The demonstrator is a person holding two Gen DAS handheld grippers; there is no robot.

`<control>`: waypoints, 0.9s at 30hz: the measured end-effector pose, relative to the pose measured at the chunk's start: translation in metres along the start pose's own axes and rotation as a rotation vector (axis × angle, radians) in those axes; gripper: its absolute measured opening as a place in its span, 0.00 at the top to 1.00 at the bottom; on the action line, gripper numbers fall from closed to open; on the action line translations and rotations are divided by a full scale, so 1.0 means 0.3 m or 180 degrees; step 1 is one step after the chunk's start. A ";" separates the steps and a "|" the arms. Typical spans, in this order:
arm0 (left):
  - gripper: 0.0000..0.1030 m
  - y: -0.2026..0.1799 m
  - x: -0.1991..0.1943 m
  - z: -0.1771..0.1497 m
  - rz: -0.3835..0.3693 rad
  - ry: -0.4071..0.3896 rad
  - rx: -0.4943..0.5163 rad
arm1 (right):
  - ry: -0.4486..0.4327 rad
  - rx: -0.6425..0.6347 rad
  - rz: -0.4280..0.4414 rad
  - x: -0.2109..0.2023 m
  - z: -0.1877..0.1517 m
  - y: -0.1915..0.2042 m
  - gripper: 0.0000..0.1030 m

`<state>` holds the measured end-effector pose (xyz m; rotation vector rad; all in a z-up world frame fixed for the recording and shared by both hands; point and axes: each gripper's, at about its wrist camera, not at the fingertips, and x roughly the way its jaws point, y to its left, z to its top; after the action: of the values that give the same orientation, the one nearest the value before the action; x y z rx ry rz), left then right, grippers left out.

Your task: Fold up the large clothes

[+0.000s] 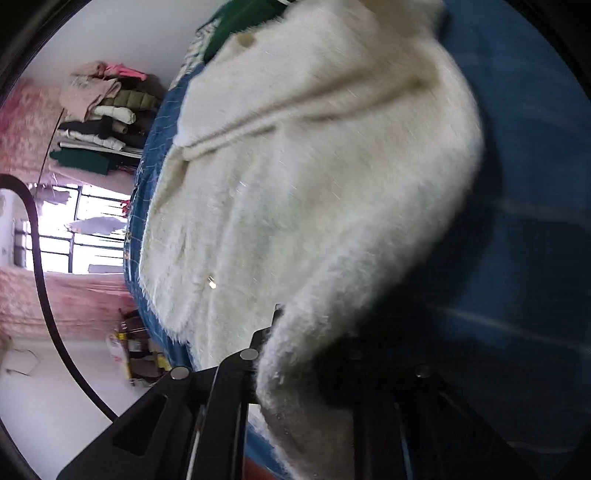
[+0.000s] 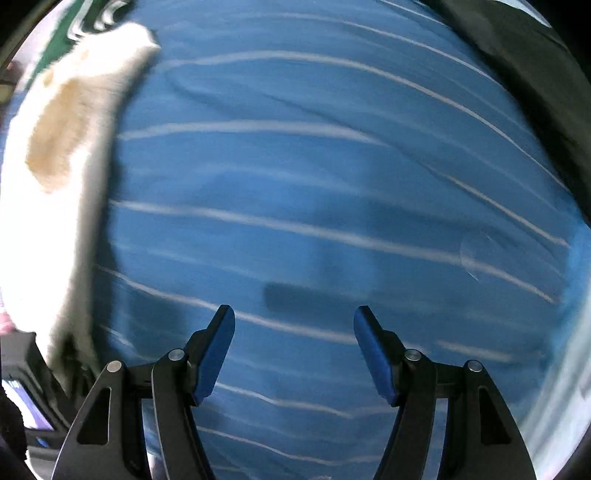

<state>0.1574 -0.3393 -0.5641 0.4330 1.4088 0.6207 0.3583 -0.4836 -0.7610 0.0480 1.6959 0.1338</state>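
A large white fluffy garment (image 1: 314,177) lies spread on a blue bed sheet with thin white stripes (image 1: 535,184). One edge of it is gathered up between the black fingers of my left gripper (image 1: 295,354), which is shut on it; the fleece hides the fingertips. In the right wrist view the same white garment (image 2: 62,184), with a tan patch, runs down the left side. My right gripper (image 2: 294,314) hangs open over the bare sheet (image 2: 332,166), pointing straight down, with nothing between its blue pads (image 2: 218,354).
A green garment (image 1: 236,22) lies beyond the white one's far end. A shelf piled with folded clothes (image 1: 107,110), a barred window (image 1: 85,229) and pink curtains stand beside the bed. Dark fabric (image 2: 535,74) lies at the sheet's upper right.
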 end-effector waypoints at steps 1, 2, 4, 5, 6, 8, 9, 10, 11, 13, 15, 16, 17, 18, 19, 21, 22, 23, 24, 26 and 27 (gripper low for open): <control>0.92 0.036 -0.005 0.009 -0.0008 -0.0050 -0.0066 | -0.0041 -0.0009 0.0209 -0.007 0.026 0.023 0.24; 0.92 0.058 -0.009 0.012 -0.0008 -0.0078 -0.0108 | -0.0098 0.0004 0.0568 -0.020 0.072 0.051 0.16; 0.92 0.129 -0.013 0.028 0.0035 -0.0151 -0.0178 | -0.0191 0.0090 0.1240 -0.042 0.138 0.101 0.14; 0.92 0.141 -0.014 0.031 0.0047 -0.0167 -0.0199 | -0.0232 0.0120 0.1475 -0.054 0.159 0.123 0.13; 0.92 0.166 -0.007 0.041 0.0061 -0.0178 -0.0194 | -0.0288 0.0146 0.1753 -0.062 0.183 0.161 0.11; 0.92 0.169 0.000 0.051 0.0050 -0.0184 -0.0215 | -0.0329 0.0175 0.2212 -0.071 0.255 0.226 0.09; 0.92 0.167 0.007 0.056 0.0055 -0.0185 -0.0217 | -0.0325 0.0181 0.2339 -0.089 0.291 0.234 0.09; 0.92 0.172 0.021 0.065 0.0055 -0.0183 -0.0215 | -0.0294 0.0174 0.2483 -0.070 0.332 0.276 0.08; 0.92 0.159 0.013 0.068 0.0044 -0.0175 -0.0223 | -0.0275 0.0182 0.2535 -0.080 0.331 0.320 0.08; 0.92 0.156 0.020 0.081 0.0009 -0.0149 -0.0227 | -0.0142 0.0220 0.2589 0.015 0.372 0.385 0.08; 0.92 0.168 0.018 0.082 -0.0073 -0.0128 -0.0277 | 0.0089 0.0289 0.2474 0.144 0.416 0.445 0.09; 0.92 0.181 0.026 0.082 -0.0140 -0.0118 -0.0314 | 0.0236 0.0332 0.2478 0.205 0.441 0.463 0.19; 0.92 0.188 0.023 0.082 -0.0208 -0.0109 -0.0352 | 0.0273 0.0452 0.2542 0.243 0.457 0.476 0.30; 0.92 0.200 0.028 0.082 -0.0282 -0.0088 -0.0381 | 0.0277 0.0494 0.2508 0.245 0.468 0.485 0.51; 0.92 0.219 0.036 0.080 -0.0382 -0.0064 -0.0420 | 0.0291 0.0519 0.2417 0.248 0.471 0.500 0.64; 0.92 0.259 0.041 0.076 -0.0573 -0.0044 -0.0468 | 0.0221 0.0579 0.2335 0.246 0.475 0.531 0.72; 0.92 0.290 0.043 0.074 -0.0682 -0.0025 -0.0512 | 0.0171 0.0583 0.2272 0.225 0.460 0.552 0.74; 0.92 0.316 0.045 0.076 -0.0773 -0.0015 -0.0545 | 0.0113 0.0569 0.2231 0.174 0.442 0.570 0.75; 0.91 0.360 0.044 0.074 -0.0917 -0.0019 -0.0592 | 0.0037 0.0556 0.2165 0.119 0.429 0.605 0.75; 0.90 0.446 0.044 0.073 -0.1116 -0.0035 -0.0632 | -0.0053 0.0563 0.2137 0.033 0.423 0.694 0.76; 0.89 0.507 0.043 0.072 -0.1219 -0.0062 -0.0673 | -0.0109 0.0542 0.2111 -0.029 0.419 0.746 0.76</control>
<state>0.1577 -0.2123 -0.4767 -0.0020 1.3445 0.4434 0.4736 -0.2549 -0.7419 0.7372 1.5974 0.4775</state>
